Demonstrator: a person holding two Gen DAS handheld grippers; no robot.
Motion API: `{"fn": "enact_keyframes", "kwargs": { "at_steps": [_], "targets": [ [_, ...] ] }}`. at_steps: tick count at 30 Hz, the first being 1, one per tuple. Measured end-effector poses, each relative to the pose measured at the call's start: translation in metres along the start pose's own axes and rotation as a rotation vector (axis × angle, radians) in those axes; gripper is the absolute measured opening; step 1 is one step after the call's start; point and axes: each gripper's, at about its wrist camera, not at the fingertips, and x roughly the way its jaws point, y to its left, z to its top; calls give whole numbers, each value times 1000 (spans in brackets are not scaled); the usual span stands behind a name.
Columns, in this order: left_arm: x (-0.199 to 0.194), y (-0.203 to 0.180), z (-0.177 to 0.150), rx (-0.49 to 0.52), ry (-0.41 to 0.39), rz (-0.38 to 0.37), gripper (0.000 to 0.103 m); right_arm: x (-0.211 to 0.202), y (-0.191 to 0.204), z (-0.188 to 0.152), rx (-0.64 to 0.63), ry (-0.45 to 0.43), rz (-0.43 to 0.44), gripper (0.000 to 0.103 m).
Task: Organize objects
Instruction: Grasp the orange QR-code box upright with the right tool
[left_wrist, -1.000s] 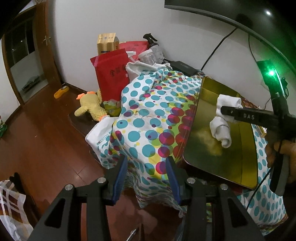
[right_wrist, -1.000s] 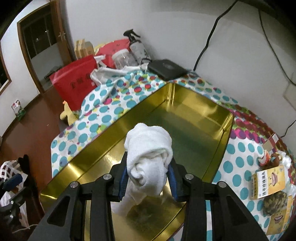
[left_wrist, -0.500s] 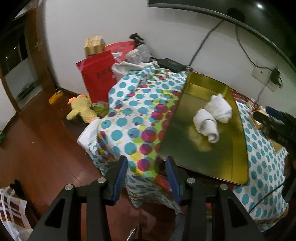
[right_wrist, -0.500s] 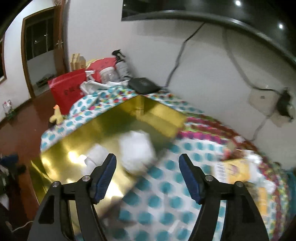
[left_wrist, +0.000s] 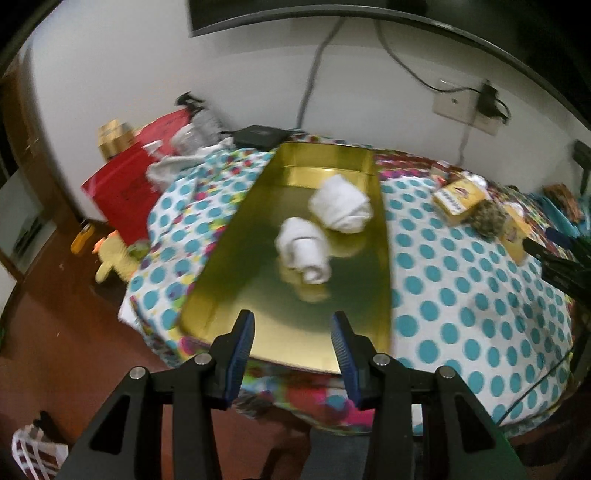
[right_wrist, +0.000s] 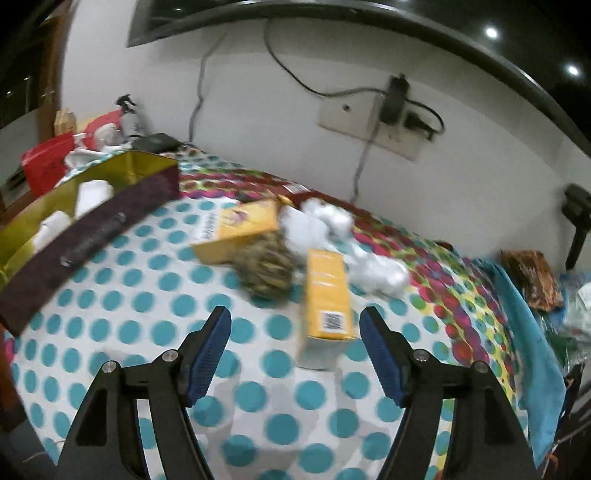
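Two rolled white towels lie in a gold tray on the polka-dot cloth; the tray also shows in the right wrist view. My left gripper is open and empty at the tray's near edge. My right gripper is open and empty above the cloth, near a yellow box, a second yellow box, a brownish bundle and white fluffy pieces. The right gripper's tip shows at the right in the left wrist view.
A red bag, spray bottle and black box stand at the table's far left end. A yellow plush toy lies on the wooden floor. A blue cloth hangs at the right edge. Cables and a wall socket are behind.
My right gripper let go of the white towel in the tray, opened and swung right to the yellow boxes. My left gripper moved right, in front of the tray.
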Motion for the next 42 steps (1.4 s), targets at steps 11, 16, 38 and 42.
{"fn": "enact_keyframes", "kwargs": {
  "at_steps": [11, 16, 38, 42],
  "targets": [
    [19, -75, 19, 106, 38, -78, 44, 41, -28, -7, 72, 91, 40, 70],
    [37, -106, 35, 142, 61, -111, 44, 53, -36, -7, 131, 96, 58, 70],
    [96, -224, 78, 253, -6, -383, 44, 70, -75, -14, 335, 165, 35, 27],
    [111, -247, 79, 350, 68, -395, 44, 71, -72, -13, 321, 169, 35, 27]
  ]
}}
